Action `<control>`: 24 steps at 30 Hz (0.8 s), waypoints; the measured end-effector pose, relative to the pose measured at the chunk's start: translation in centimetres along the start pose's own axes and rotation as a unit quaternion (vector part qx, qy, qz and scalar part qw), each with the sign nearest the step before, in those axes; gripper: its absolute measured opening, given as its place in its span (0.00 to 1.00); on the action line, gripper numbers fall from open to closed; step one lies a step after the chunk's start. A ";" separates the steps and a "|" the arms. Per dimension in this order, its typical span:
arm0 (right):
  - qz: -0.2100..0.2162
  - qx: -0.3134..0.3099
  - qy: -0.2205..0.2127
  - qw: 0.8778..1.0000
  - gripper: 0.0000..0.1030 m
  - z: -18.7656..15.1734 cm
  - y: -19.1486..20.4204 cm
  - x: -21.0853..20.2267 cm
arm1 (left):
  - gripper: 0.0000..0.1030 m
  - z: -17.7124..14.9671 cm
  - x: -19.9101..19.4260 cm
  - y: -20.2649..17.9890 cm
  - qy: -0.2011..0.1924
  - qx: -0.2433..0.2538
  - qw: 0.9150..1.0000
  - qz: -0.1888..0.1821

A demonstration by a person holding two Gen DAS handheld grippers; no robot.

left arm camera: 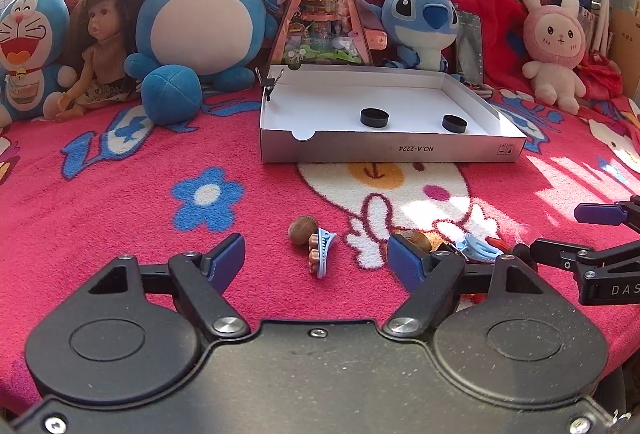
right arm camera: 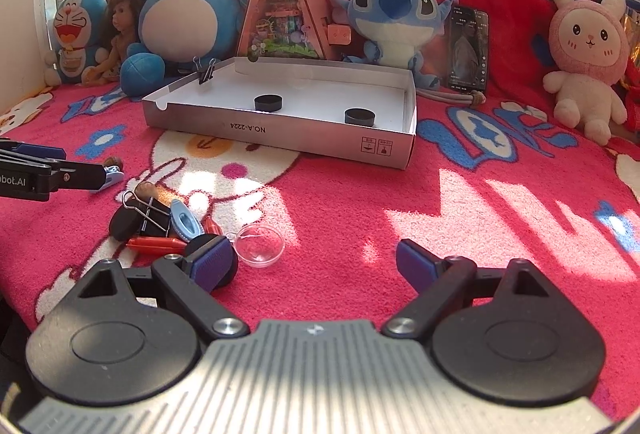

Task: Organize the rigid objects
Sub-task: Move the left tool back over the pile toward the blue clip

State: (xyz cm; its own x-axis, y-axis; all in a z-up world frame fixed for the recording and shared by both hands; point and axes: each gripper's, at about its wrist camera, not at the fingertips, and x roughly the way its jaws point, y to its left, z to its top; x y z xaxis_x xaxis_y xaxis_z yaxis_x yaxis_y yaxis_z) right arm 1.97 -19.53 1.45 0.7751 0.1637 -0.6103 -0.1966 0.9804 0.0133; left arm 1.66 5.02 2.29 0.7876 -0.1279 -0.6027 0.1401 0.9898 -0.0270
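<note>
My left gripper [left arm camera: 316,260] is open just above the blanket. A small blue hair clip [left arm camera: 323,252] and a brown nut [left arm camera: 302,230] lie between its fingers, touched by neither pad. My right gripper [right arm camera: 314,262] is open too, with a clear plastic dome [right arm camera: 260,246] lying near its left finger. Beside that finger sits a pile: a black binder clip [right arm camera: 154,215], another blue clip [right arm camera: 186,224], red pieces [right arm camera: 156,245] and a second nut [right arm camera: 146,189]. The white box [right arm camera: 280,131] beyond holds two black caps [right arm camera: 268,103] [right arm camera: 359,116].
A binder clip [right arm camera: 206,71] is clamped on the box's left rim. Plush toys, a doll and a triangular toy house [left arm camera: 326,5] line the back of the pink blanket. A phone [right arm camera: 468,49] leans behind the box. Bare sunlit blanket lies to the right of the box.
</note>
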 end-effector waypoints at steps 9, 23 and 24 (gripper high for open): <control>-0.016 -0.037 -0.003 0.999 0.82 0.0 -0.1 -1.1 | 0.36 -0.7 -0.6 -0.7 0.005 0.040 0.999 -0.003; -0.003 -0.102 0.004 0.995 0.62 -0.4 2.5 -0.2 | 0.22 -0.6 0.9 -0.8 0.000 0.052 0.998 0.031; -0.001 -0.105 0.003 0.994 0.61 -0.3 2.8 -0.1 | 0.22 -0.6 0.9 -0.6 0.001 0.049 0.998 0.033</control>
State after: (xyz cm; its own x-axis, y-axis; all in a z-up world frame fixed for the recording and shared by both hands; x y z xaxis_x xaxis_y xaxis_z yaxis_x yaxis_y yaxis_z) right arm 1.13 -16.87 1.34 0.7720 0.1598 -0.6152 -0.3159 0.9363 -0.1532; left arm 1.89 4.35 1.31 0.7958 -0.0620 -0.6024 0.1463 0.9850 0.0918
